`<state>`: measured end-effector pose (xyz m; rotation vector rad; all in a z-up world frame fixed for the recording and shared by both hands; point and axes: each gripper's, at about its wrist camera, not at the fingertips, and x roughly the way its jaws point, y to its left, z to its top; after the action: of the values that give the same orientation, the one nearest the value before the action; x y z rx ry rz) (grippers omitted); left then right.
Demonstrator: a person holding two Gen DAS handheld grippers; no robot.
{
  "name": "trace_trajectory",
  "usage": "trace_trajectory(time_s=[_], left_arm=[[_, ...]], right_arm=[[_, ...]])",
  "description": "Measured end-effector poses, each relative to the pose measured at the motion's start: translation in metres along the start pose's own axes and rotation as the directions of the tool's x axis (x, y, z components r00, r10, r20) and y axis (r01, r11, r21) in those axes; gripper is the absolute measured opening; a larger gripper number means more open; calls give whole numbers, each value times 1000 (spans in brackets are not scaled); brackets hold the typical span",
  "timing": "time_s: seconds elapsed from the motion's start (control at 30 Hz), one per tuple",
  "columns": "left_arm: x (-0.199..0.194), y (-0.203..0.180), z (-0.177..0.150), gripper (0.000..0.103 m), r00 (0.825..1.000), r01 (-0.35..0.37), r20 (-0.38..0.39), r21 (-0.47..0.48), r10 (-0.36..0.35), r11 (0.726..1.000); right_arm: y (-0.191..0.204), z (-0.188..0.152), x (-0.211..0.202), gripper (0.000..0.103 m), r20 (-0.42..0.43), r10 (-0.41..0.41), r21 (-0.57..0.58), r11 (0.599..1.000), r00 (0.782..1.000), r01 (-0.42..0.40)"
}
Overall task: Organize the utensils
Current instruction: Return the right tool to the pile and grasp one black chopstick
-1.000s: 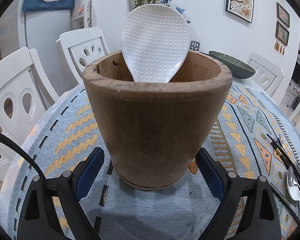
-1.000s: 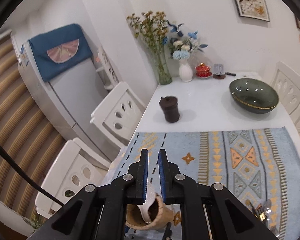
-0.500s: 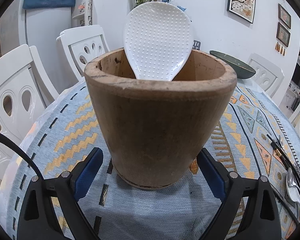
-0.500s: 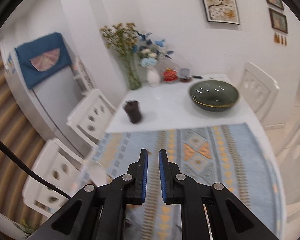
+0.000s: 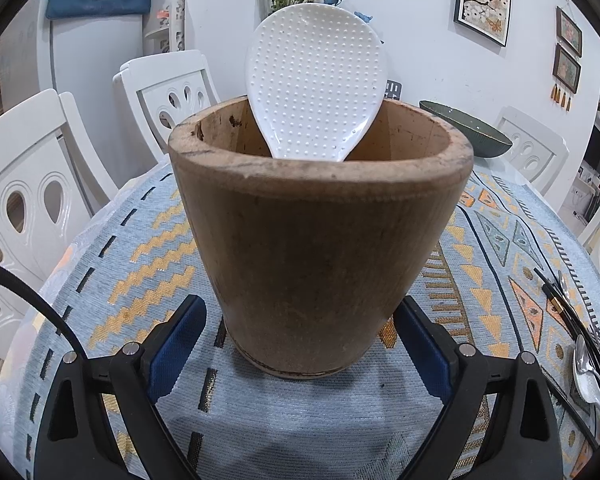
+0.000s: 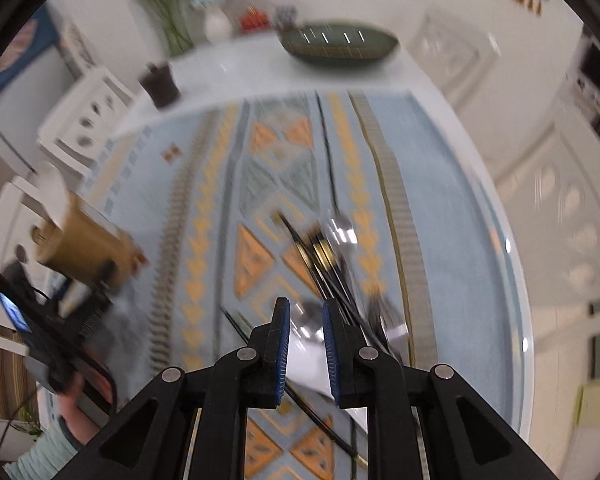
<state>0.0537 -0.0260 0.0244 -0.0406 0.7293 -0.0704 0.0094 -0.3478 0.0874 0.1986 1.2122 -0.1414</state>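
Your left tongs [image 5: 300, 344] angle down at the wooden utensil holder [image 5: 320, 256], pads released either side of its base, not touching. A white rice paddle [image 5: 316, 80] stands inside it. Your right tongs [image 6: 306, 344] point steeply down over the cutlery pile [image 6: 332, 264] on the right of the surface [image 6: 452, 216], jaws just parting, empty.

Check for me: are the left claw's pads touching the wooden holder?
Apart. In the left wrist view the left claw straddles the base of the wooden holder, and patterned cloth shows between each blue pad and the holder's wall.
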Motion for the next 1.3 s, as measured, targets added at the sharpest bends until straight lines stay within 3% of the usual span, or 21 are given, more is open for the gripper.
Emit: trace_trajectory(time_s=[0.13, 0.33, 0.53, 0.67, 0.93, 1.2, 1.3], left_arm=[[0, 0, 0, 95, 1000, 0, -1, 1, 0, 1000], [0, 1, 0, 95, 1000, 0, -2, 0, 0, 1000], [0, 1, 1, 95, 1000, 0, -2, 0, 0, 1000], [0, 1, 1, 96, 1000, 0, -2, 0, 0, 1000], [0, 2, 1, 96, 1000, 0, -1, 1, 0, 1000], [0, 2, 1, 96, 1000, 1, -2, 1, -1, 1000], [0, 2, 1, 96, 1000, 0, -2, 1, 0, 1000]], right_arm=[[-20, -11, 31, 15, -92, -24, 33, 999, 995, 27], [-23, -25, 61, 15, -238, 29, 33, 999, 971, -22], [-1, -37, 63, 17, -282, 42, -76, 995, 959, -66], [16, -40, 64, 26, -293, 56, -147, 984, 954, -103], [37, -45, 57, 26, -314, 62, -240, 960, 947, -143], [34, -42, 89, 26, -343, 63, -185, 974, 937, -134], [44, -38, 91, 27, -341, 34, -227, 967, 939, -118]])
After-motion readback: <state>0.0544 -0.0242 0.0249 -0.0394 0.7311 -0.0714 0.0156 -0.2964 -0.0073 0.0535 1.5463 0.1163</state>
